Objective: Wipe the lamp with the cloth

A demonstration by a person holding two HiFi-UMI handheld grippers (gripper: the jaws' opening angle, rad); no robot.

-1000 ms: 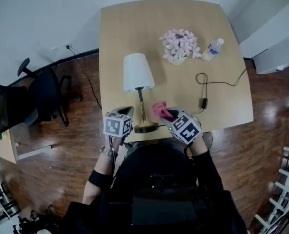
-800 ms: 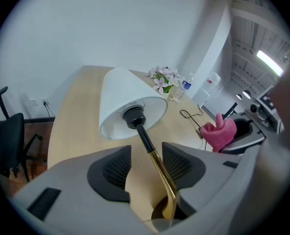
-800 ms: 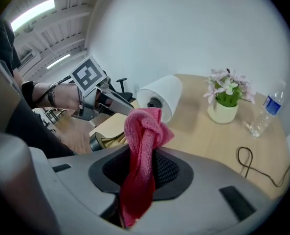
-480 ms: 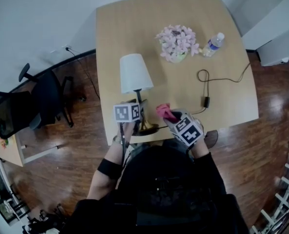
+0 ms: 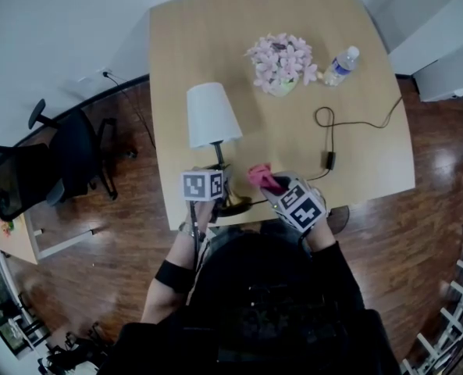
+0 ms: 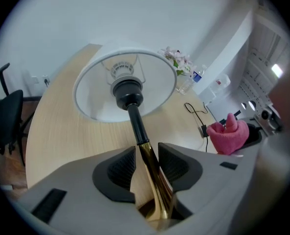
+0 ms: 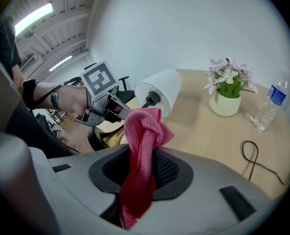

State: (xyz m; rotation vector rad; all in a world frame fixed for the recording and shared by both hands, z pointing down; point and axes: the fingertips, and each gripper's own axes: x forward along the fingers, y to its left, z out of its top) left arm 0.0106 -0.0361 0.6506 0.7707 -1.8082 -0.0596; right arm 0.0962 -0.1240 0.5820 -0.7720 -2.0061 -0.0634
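Table (image 5: 200,45) bears flowers (image 5: 281,61), bottle (image 5: 340,66), cable (image 5: 329,159); left fingers (image 6: 119,168) closing loosely round lamp stem (image 6: 149,163), right fingers (image 7: 169,173) clench cloth (image 7: 142,146)

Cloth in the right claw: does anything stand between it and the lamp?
Nothing visible does. The cloth, shut in the right claw, sits just right of the lamp. The left claw, jaws just closing, straddles the stem from the near side.

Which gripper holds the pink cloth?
The right gripper, shut on the pink cloth; the left gripper has the lamp stem between jaws that have just been closing.
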